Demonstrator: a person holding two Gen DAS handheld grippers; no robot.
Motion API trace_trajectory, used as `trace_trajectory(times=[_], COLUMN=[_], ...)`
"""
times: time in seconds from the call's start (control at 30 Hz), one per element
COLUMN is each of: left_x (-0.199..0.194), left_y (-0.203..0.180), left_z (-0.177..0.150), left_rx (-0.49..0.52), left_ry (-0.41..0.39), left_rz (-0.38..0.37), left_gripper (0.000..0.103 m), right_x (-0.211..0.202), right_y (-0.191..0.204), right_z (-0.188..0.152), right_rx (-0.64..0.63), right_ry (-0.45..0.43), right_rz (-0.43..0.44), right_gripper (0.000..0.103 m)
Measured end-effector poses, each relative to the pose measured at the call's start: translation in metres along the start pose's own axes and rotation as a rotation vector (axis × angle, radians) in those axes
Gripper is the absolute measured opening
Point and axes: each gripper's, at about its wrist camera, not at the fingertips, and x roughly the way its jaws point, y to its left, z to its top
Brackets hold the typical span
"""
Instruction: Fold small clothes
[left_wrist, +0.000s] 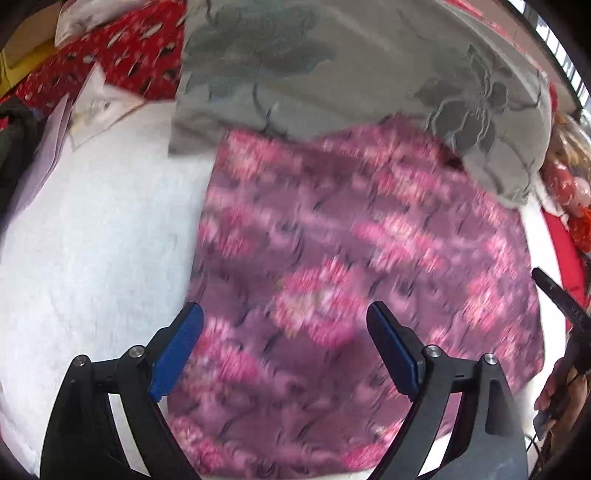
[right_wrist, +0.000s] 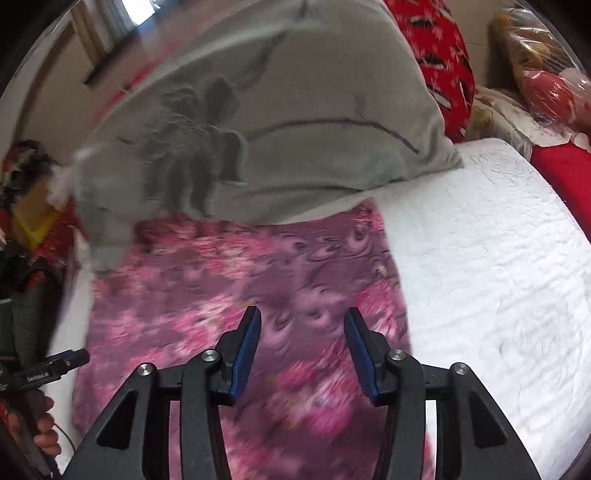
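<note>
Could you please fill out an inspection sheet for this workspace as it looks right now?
Surface: white quilted cover, bare to the sides of the cloth.
Job's things: purple-pink floral cloth lying flat on the cover; its far edge is overlapped by a grey flower-embossed cloth.
Clutter: red patterned fabric behind, white papers on the cover's far corner, plastic-wrapped bundles.
Grippers: left gripper open over the floral cloth, nothing between its jaws; right gripper open, also empty.
Cables: a thin dark cord by the hand holding the left gripper.
Surroundings: indoor room; a window at the far edge, otherwise blurred.
</note>
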Motion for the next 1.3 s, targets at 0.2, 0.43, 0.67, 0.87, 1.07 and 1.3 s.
trace_trajectory(times=[0.2, 0.43, 0.67, 0.87, 1.07, 1.3], left_x=[0.002, -0.022, -0.017, -0.005, 0.005, 0.023], left_y=[0.012, 0.080, 0.129, 0.151, 0.150, 0.140], left_z=[-0.009, 0.006, 0.010, 0.022, 0.036, 0.057], left_rx=[-0.049, -0.153, -0.228, -0.271, -0.251, -0.321], left_ry=[0.113, 0.129, 0.173, 0.208, 0.230, 0.274], left_rz=[-0.069, -0.112, -0.144, -0.175, -0.209, -0.435], left_gripper=[0.093, 0.093, 0.093, 0.093, 0.093, 0.093], right_x=[0.003, -0.026, -0.016, 0.005, 0.012, 0.005], right_y=[0.022, 0.124, 0.255, 0.323, 0.352, 0.352], right_z=[-0.010, -0.045, -0.134, -0.183, -0.205, -0.190], right_rx=[-0.041, -0.270, -0.638, -0.872, -1.034, -0.996], right_ry=[0.119, 0.122, 0.215, 0.166, -0.073, -0.181], right_rz=[-0.128, 0.052, 0.193, 0.118, -0.056, -0.066], right_gripper=[0.062, 0.062, 0.061, 0.065, 0.066, 0.009])
